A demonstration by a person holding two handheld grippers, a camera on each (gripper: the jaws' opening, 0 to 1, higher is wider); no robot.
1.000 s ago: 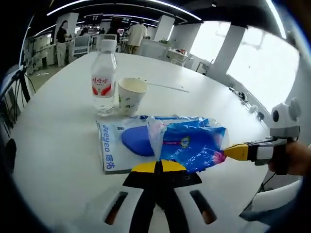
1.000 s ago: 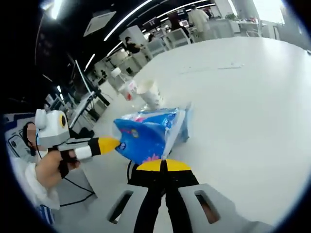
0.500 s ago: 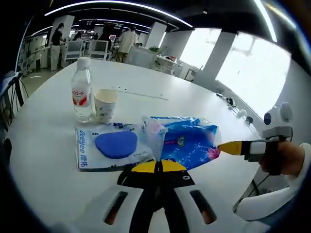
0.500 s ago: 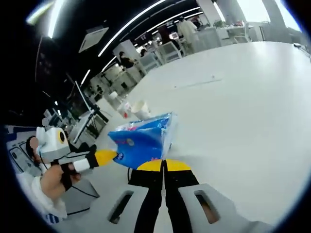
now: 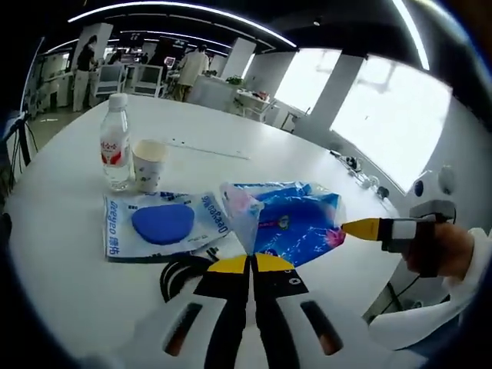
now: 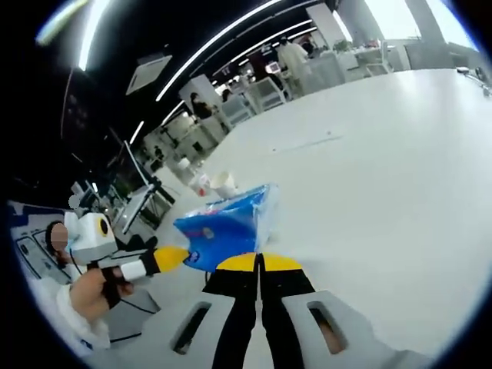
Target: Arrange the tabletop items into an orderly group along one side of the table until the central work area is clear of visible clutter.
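1. Our left gripper [image 5: 250, 262] is pressed together on the near edge of the blue bag [image 5: 296, 223], lifting it above the counter [image 5: 69, 254].
2. Our right gripper [image 6: 260, 261] pinches the same bag's other end, its yellow tip touching the bag's right corner.
3. A white pack [image 5: 157, 227] with a blue oval lies flat just left of the bag.
4. Farther left, a paper cup [image 5: 148, 164] stands beside a water bottle [image 5: 115, 150], both upright.

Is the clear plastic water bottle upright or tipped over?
Upright. In the left gripper view the clear plastic water bottle stands cap-up on the white table, beside the white paper cup.
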